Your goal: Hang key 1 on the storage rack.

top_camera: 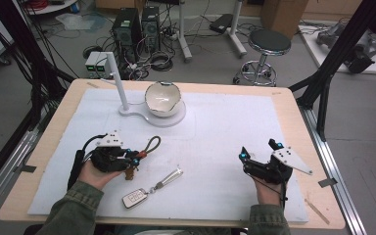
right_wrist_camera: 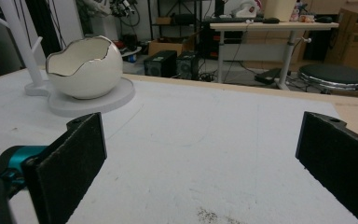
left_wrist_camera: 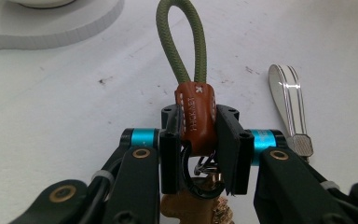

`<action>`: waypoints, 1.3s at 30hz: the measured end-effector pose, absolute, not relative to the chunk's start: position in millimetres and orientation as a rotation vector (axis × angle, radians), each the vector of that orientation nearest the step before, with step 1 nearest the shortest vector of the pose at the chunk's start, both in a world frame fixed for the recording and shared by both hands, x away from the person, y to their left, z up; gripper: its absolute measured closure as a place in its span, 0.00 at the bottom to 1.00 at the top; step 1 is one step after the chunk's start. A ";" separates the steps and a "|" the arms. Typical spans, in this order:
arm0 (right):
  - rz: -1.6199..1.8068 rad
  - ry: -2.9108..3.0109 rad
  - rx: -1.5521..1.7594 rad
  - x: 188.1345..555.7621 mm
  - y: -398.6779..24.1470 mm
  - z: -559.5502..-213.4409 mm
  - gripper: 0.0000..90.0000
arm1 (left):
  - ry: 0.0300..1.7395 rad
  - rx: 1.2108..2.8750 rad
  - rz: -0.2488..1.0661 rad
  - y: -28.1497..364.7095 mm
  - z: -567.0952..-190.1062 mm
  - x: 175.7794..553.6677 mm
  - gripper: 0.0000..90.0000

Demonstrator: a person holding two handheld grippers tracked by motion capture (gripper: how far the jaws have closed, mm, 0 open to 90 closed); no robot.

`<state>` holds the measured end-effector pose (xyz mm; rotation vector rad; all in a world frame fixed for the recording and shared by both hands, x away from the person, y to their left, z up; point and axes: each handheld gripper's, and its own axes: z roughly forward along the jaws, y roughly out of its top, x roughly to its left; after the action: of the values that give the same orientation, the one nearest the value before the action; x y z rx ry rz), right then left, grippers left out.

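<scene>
Olive rope-loop keychain with a stitched brown leather collar, pinched at that collar by the left gripper, just off the white mat. Keyring and brassy bits below the pads cut off, hard to make out. Right gripper gaping, nothing in it. Flat chrome tab nearby, car fob too.

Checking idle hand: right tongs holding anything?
No, the right tongs stand wide open over the bare white mat, nothing between them.
</scene>
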<state>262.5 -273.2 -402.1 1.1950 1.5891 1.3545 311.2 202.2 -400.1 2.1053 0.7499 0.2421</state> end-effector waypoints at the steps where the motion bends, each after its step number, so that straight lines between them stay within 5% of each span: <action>1: 1.353 1.588 1.195 262.6 -273.2 -402.1 0.00 | 0.758 2.098 0.241 203.6 -399.8 311.3 0.80; 39: 1.355 1.584 1.202 262.6 -274.4 -402.2 0.00 | 0.888 1.964 0.326 254.8 -381.3 320.7 0.80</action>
<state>262.6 -274.4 -402.2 1.2019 1.5835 1.3552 320.7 254.8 -381.3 1.9645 0.8882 0.3258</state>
